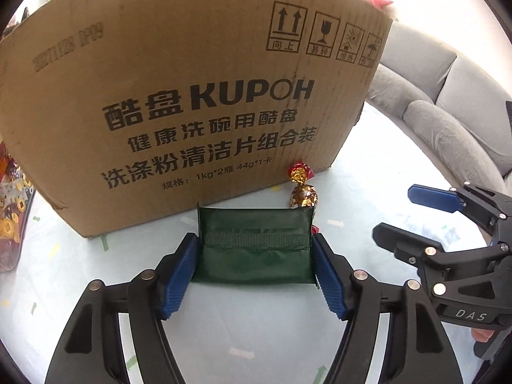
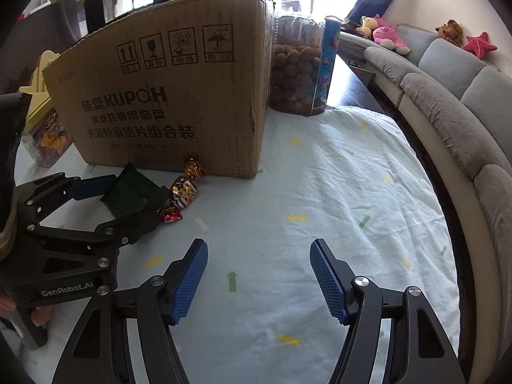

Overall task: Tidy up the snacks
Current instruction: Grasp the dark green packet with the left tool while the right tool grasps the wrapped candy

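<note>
A flat dark green snack packet (image 1: 256,224) lies on the pale tablecloth (image 1: 256,326) in front of a KUPOH cardboard box (image 1: 192,96). My left gripper (image 1: 253,240) is shut on it, one blue pad pressed against each short side. A gold and red wrapped candy (image 1: 302,192) lies against the box's base, just beyond the packet's right corner. My right gripper (image 1: 395,211) hovers to the right. The right wrist view shows the right gripper (image 2: 257,246) open over bare cloth, with the left gripper (image 2: 134,198), the packet (image 2: 134,188) and the candy (image 2: 185,192) to its left.
Behind the box (image 2: 166,102) stands a clear jar of round brown snacks (image 2: 297,73). A clear tub of wrapped sweets (image 2: 48,137) sits left of the box. A grey sofa (image 2: 448,112) with plush toys curves along the table's right side.
</note>
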A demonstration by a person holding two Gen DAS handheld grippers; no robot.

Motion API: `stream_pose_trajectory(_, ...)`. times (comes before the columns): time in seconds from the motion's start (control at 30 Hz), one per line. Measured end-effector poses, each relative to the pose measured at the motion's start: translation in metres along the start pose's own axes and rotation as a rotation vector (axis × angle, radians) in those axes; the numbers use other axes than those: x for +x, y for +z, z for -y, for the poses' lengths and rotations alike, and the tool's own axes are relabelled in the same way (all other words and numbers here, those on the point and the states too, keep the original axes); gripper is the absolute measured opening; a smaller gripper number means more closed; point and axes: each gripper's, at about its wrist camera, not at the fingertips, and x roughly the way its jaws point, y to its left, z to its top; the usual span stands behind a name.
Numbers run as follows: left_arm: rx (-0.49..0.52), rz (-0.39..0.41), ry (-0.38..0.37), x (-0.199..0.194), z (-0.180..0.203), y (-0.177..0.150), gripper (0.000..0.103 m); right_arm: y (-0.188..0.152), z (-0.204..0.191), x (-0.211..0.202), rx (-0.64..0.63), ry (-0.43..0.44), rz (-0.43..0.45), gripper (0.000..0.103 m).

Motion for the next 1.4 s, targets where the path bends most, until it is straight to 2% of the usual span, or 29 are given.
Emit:
stream_pose_trajectory(0.1, -0.017, 0.021, 0.002, -0.011, -0.001, -0.004, 0.069, 0.002, -0.005, -0.002, -0.005, 0.015, 0.004, 0.067)
stream_pose_trajectory(0.27, -0.035, 0.069, 0.086, -0.036, -0.007, -0.010, 0.068, 0.009, -0.015, -0.007, 0.008, 0.054, 0.023, 0.067)
stream_pose_trajectory(0.5, -0.064, 0.109, 0.151, -0.058, -0.024, -0.012, 0.069, 0.025, -0.030, 0.007, 0.054, 0.110, 0.014, 0.066)
stream_pose_trajectory(0.67, -0.098, 0.112, 0.174, -0.059, -0.034, -0.012, 0.069, 0.036, -0.040, 0.022, 0.059, 0.110, -0.006, 0.050)
stream_pose_trajectory(1.03, -0.155, 0.114, 0.179, -0.048, -0.048, -0.008, 0.069, 0.043, -0.044, 0.046, 0.092, 0.125, -0.065, 0.025)
stream_pose_trajectory(1.2, -0.170, 0.118, 0.181, -0.050, -0.046, -0.008, 0.069, 0.042, -0.050, 0.048, 0.090, 0.129, -0.062, 0.019)
stream_pose_trajectory(1.4, -0.179, 0.137, 0.182, -0.064, -0.043, -0.008, 0.068, 0.039, -0.056, 0.032, 0.069, 0.123, -0.035, 0.019)
